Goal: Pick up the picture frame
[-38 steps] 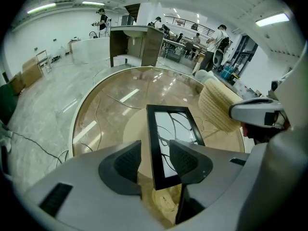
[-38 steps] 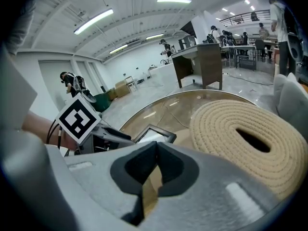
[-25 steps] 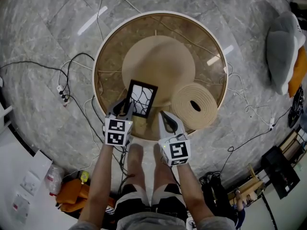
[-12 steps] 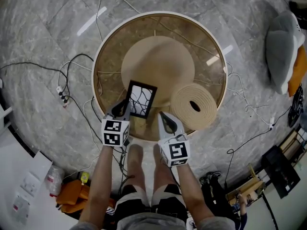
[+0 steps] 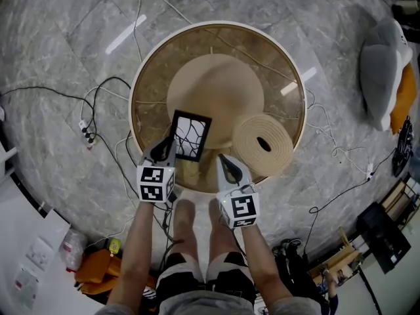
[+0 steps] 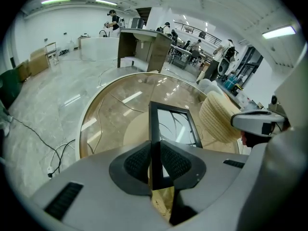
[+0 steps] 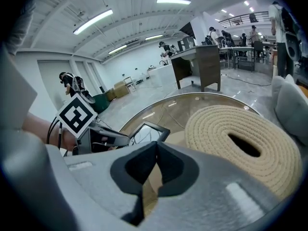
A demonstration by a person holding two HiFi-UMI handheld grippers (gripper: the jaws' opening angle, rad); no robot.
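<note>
A black picture frame (image 5: 190, 136) with a branch pattern behind its glass lies on the round glass table (image 5: 139, 77), near its front edge. My left gripper (image 5: 164, 151) is shut on the frame's left edge. In the left gripper view the dark pads (image 6: 137, 160) press that edge from both sides, and the picture frame (image 6: 175, 126) runs away from the left gripper (image 6: 155, 150). To the frame's right my right gripper (image 5: 227, 166) hangs over the table's front rim, shut on nothing. In the right gripper view the pads of the right gripper (image 7: 156, 150) meet, and the picture frame (image 7: 147, 130) shows beyond them.
A thick coiled rope ring (image 5: 264, 144) lies right of the frame, close to my right gripper. A round beige disc (image 5: 216, 87) sits under the glass. Cables and a power strip (image 5: 86, 131) lie on the marble floor at the left. A grey cushion (image 5: 380, 71) sits far right.
The left gripper's jaws have closed on the frame's left edge, and the frame has shifted slightly left and turned a little. The right gripper has stayed in place.
</note>
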